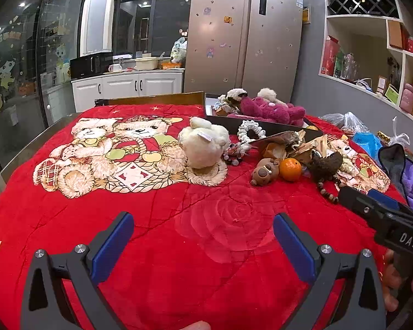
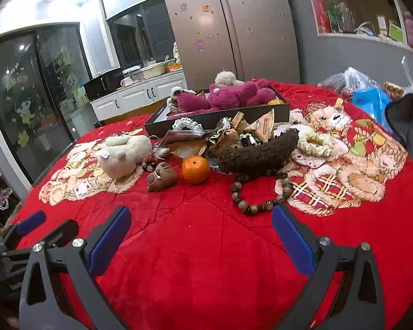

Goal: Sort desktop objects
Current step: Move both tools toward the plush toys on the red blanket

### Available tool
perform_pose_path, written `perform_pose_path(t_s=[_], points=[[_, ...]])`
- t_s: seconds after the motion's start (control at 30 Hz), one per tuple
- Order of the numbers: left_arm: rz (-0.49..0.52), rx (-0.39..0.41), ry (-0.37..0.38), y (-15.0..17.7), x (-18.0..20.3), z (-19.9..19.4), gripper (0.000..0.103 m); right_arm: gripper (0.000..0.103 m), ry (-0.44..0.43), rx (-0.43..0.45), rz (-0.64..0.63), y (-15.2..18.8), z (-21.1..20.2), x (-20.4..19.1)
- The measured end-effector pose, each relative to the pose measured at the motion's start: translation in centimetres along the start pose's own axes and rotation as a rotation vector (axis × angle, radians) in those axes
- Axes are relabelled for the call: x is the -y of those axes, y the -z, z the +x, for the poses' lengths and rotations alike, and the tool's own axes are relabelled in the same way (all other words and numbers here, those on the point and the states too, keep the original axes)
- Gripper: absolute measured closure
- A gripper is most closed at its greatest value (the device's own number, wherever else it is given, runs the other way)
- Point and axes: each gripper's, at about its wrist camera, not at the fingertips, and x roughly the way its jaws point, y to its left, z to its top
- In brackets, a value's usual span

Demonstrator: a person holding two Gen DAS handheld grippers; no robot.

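Both of your grippers, left gripper (image 1: 203, 231) and right gripper (image 2: 201, 225), hang released and empty at lower frame, poised to sort the orange (image 2: 195, 169) and bead bracelet (image 2: 257, 196) mid-frame.

fridge (image 1: 245, 35): steel double-door, stickers, behind table
counter (image 1: 129, 82): white cabinets, black microwave (image 1: 89, 66) on top
shelves (image 1: 371, 41): right wall, boxes, wine rack
glass door (image 1: 22, 63): left, cartoon decals
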Motion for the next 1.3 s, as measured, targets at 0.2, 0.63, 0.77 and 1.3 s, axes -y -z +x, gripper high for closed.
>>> perform_pose_path(t_s=[0.2,0.63,0.77,1.3], points=[[0.010,-0.027,0.010,0.0,0.2,0.5,0.000,0.000,0.013,0.028,-0.010,-0.5,-0.4,0.4],[0.061,-0.007,0.076,-0.1,1.4,0.2,0.000,0.000,-0.020,0.057,0.107,-2.2,-0.7,4.5],[0.055,-0.023,0.093,-0.3,1.6,0.8,0.000,0.000,-0.025,0.051,0.124,-2.3,-0.5,5.1],[0.000,-0.030,0.065,-5.7,0.0,5.8,0.000,0.008,0.003,0.014,0.177,-3.0,1.8,6.6]])
